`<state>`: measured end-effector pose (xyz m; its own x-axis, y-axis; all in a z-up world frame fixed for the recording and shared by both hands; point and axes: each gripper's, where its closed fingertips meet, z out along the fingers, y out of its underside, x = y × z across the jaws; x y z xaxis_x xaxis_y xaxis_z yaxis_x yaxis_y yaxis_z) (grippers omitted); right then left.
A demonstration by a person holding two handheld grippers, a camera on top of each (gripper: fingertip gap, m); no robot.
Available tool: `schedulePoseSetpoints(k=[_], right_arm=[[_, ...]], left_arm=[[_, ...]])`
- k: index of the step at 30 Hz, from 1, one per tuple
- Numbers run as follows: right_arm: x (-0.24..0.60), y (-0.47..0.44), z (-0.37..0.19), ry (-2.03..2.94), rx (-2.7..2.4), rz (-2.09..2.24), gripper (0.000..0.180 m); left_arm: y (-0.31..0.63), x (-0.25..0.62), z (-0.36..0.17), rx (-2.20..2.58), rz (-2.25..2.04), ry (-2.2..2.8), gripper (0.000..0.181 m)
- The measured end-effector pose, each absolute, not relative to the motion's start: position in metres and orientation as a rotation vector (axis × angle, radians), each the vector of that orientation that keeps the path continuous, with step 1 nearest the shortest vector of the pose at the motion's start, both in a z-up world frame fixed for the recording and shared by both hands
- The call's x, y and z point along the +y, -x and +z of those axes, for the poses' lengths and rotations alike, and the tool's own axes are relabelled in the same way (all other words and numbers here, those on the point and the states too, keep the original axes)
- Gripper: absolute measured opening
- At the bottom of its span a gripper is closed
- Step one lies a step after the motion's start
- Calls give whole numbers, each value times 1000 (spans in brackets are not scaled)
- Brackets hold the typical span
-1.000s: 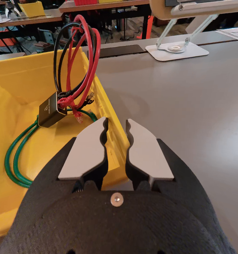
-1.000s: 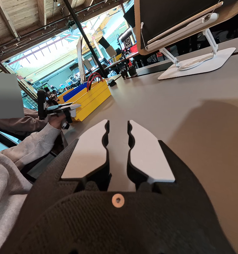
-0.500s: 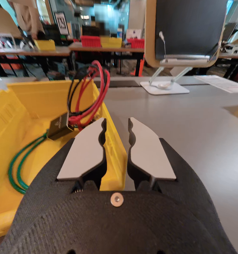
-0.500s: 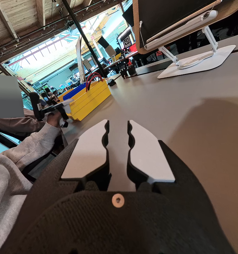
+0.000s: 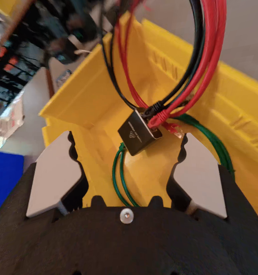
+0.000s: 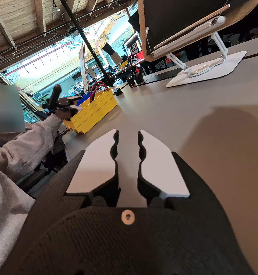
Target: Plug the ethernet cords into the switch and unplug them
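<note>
Black, small and likely light, the boxy metal switch (image 5: 138, 136) lies in the yellow plastic bin (image 5: 83, 95), red cords (image 5: 158, 119) seemingly plugged in, best gripped across its rigid sides by the wide-open left gripper (image 5: 126, 141).

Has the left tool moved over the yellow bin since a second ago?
Yes. The left tool has swung left, from straddling the yellow bin wall to above its inside, and has opened wide around the switch.
</note>
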<state>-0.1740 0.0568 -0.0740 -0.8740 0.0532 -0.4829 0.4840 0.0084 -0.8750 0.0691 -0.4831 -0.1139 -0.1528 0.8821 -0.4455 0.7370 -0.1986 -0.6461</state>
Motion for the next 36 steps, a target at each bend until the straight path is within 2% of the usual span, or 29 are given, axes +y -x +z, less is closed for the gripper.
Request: schedulePoseSetpoints(k=[5, 6, 7, 8, 13, 18, 26, 33, 36], right_arm=[[57, 178, -76, -573, 1997, -1944, 25], [57, 179, -76, -576, 1997, -1943, 25], [57, 180, -76, -578, 1996, -1941, 25], [57, 180, -77, -579, 1994, -1939, 25], [59, 180, -75, -584, 1968, -1945, 25], [59, 178, -72, -590, 1907, -1925, 25], [64, 173, -68, -598, 1839, -1922, 24], [69, 170, -63, -610, 1789, -1924, 24], [70, 167, -59, -591, 1789, -1937, 24]], left_arm=[[-51, -484, -164, -1861, 1093, 2237, 131], [-46, -482, -164, -1845, 1090, 2235, 114], [-44, -479, -163, -1817, 1068, 2240, 83], [-44, -477, -162, -1806, 1067, 2237, 66], [-52, -479, -129, -1780, 1296, 2175, 42], [-68, -475, -51, -1715, 1642, 2108, 35], [-75, -420, 110, -1530, 2041, 1853, 34], [-55, -312, 248, -1257, 2170, 1732, 34], [-38, -266, 277, -1169, 2050, 1697, 34]])
